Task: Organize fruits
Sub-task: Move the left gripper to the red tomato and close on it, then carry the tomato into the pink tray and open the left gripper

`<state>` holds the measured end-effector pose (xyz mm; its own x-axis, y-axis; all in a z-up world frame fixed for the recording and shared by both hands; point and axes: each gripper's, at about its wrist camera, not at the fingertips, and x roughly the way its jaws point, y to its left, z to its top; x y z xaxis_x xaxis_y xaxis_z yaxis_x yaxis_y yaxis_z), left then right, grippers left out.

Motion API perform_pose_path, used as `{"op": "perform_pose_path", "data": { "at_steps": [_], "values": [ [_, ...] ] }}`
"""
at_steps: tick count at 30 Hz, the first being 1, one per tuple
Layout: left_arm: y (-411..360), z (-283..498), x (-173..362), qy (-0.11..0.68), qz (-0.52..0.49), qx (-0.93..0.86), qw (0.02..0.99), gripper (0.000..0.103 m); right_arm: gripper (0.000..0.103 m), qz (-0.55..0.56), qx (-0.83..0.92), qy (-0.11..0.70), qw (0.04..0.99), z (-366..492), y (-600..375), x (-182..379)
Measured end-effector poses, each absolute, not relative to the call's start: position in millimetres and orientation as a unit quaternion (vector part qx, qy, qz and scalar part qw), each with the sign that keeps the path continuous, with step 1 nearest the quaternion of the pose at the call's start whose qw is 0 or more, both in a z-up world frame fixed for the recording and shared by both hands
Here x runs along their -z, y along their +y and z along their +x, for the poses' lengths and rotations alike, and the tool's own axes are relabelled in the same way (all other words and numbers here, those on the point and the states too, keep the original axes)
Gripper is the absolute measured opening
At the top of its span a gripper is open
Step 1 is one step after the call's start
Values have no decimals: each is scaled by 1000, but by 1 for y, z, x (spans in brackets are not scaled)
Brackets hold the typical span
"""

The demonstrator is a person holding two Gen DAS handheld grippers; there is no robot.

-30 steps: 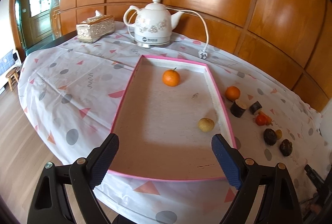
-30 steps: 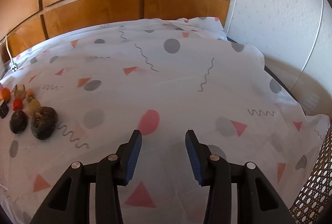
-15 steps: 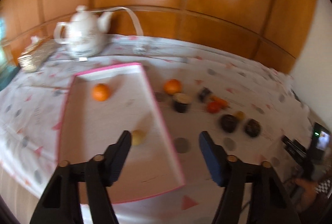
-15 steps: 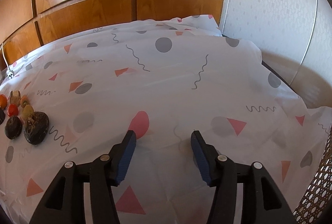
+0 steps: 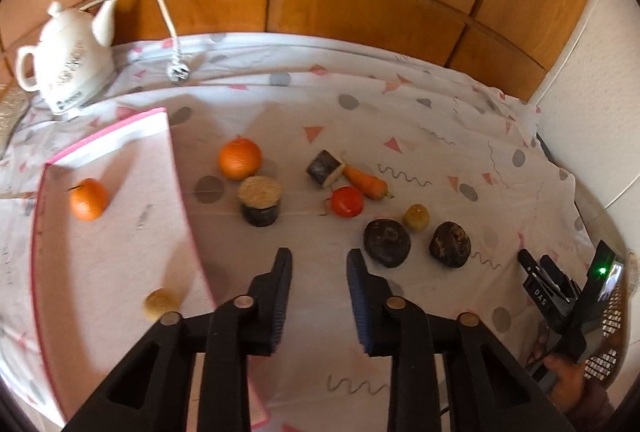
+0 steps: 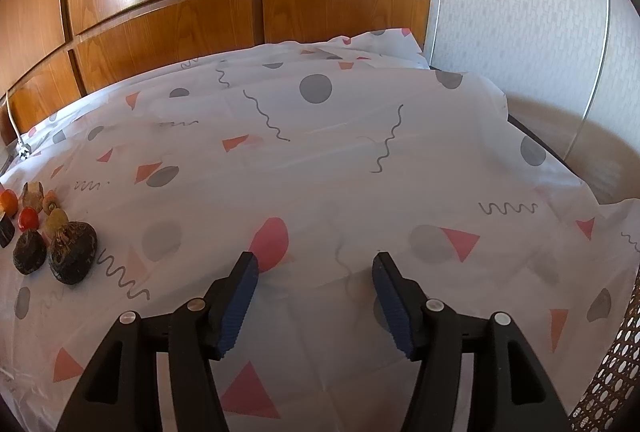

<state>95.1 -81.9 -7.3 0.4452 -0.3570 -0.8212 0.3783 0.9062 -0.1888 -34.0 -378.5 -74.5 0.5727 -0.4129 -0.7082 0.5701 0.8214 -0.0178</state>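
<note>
While nothing is held, the left gripper (image 5: 318,272) is seen nearest, jaws parted and empty above the patterned tablecloth (image 5: 420,104), apparently aimed at loose produce for a pick. Just right of it lie two dark round fruits (image 5: 387,242), with a small yellow-green one (image 5: 416,217) behind. Farther off are a tomato (image 5: 347,202), a carrot (image 5: 366,184) and an orange (image 5: 240,158). To the left, the pink-edged tray (image 5: 120,136) already holds an orange (image 5: 89,199) and a small tan fruit (image 5: 161,304). The right gripper (image 6: 315,270) is kept open and empty over bare cloth, seemingly waiting.
</note>
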Motion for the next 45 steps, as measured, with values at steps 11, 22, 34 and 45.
{"op": "perform_pose_path", "data": {
  "at_steps": [11, 22, 34, 45],
  "values": [
    [-135, 135, 27, 500, 33, 228, 835, 23, 64, 109, 275, 363, 883, -33, -378, 76],
    [-147, 162, 68, 537, 8, 196, 821, 31, 66, 110, 274, 362, 884, -33, -378, 77],
    [-109, 124, 47, 506, -40, 204, 837, 28, 67, 101, 276, 363, 884, -31, -376, 77],
    [-3, 96, 9, 448, -107, 123, 879, 28, 67, 96, 278, 365, 883, -31, -375, 76]
  ]
}}
